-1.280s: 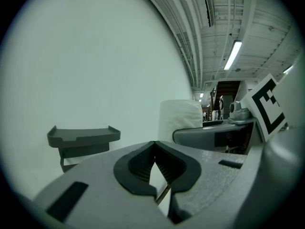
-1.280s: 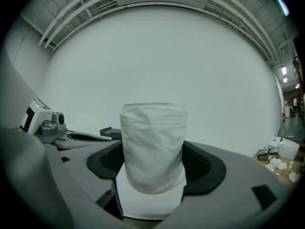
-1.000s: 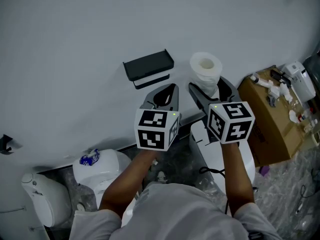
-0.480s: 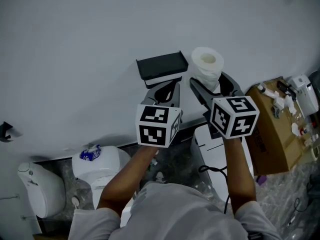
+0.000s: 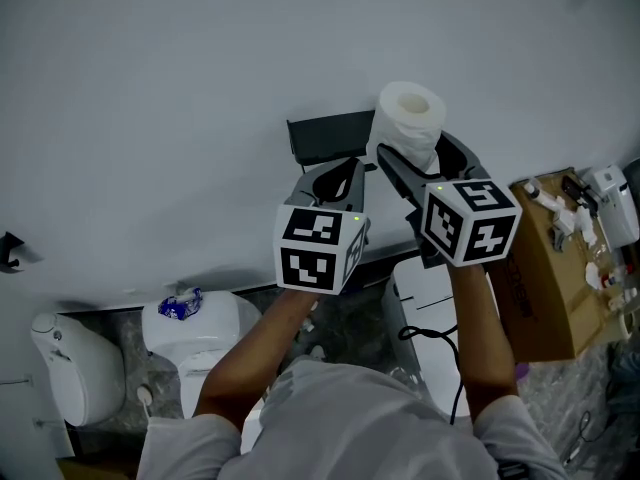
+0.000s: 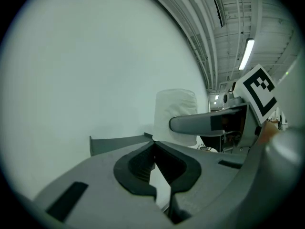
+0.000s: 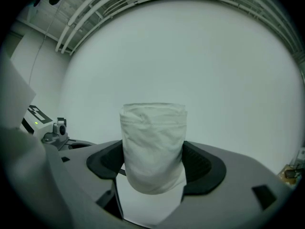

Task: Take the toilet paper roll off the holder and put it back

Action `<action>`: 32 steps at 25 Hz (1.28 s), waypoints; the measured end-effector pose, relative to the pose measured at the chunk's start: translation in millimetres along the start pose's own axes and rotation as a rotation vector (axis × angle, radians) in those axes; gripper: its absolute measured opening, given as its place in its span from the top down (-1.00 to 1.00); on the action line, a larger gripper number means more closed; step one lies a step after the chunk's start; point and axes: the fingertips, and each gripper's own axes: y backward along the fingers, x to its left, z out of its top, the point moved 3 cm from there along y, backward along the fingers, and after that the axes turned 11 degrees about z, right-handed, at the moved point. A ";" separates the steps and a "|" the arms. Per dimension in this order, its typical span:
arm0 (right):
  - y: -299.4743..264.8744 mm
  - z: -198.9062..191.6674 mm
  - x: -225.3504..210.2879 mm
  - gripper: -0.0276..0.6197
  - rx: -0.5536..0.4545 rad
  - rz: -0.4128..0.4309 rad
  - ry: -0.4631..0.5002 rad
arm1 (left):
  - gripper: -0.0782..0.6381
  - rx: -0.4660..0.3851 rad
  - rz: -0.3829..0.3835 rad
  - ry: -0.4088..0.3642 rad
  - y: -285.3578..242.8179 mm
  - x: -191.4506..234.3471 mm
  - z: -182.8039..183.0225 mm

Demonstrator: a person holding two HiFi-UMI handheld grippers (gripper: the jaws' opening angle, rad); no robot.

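Note:
A white toilet paper roll (image 5: 408, 120) stands upright between the jaws of my right gripper (image 5: 415, 165), which is shut on it. The roll's lower half (image 7: 153, 147) sits between the dark pads. The dark holder (image 5: 322, 136) is mounted on the white wall, just left of the roll and a little apart from it. My left gripper (image 5: 335, 180) is held below the holder, shut with nothing in it; its tips meet. In the left gripper view the holder's shelf (image 6: 116, 143) shows past those tips, with the roll (image 6: 175, 114) to its right.
A white wall (image 5: 150, 88) fills the upper part of the head view. Below are a white toilet (image 5: 195, 333) with a blue item on its tank, a white rounded bin (image 5: 70, 368) at left, and an open cardboard box (image 5: 545, 268) of small items at right.
Both grippers have risen toward the wall. The roll in the right gripper has moved left, closer to the holder. The left gripper now sits right under the holder.

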 end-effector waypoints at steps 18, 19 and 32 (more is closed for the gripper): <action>-64.4 10.3 -9.2 -0.24 -0.007 0.028 0.016 | 0.77 0.003 -0.019 -0.003 -17.5 18.9 1.9; -67.0 10.1 -9.4 -0.24 -0.006 0.029 0.018 | 0.77 0.002 -0.018 -0.002 -18.4 20.0 2.1; -86.0 -2.3 -7.9 -0.24 0.034 0.042 0.038 | 0.77 0.008 -0.011 0.005 -21.6 28.3 -0.8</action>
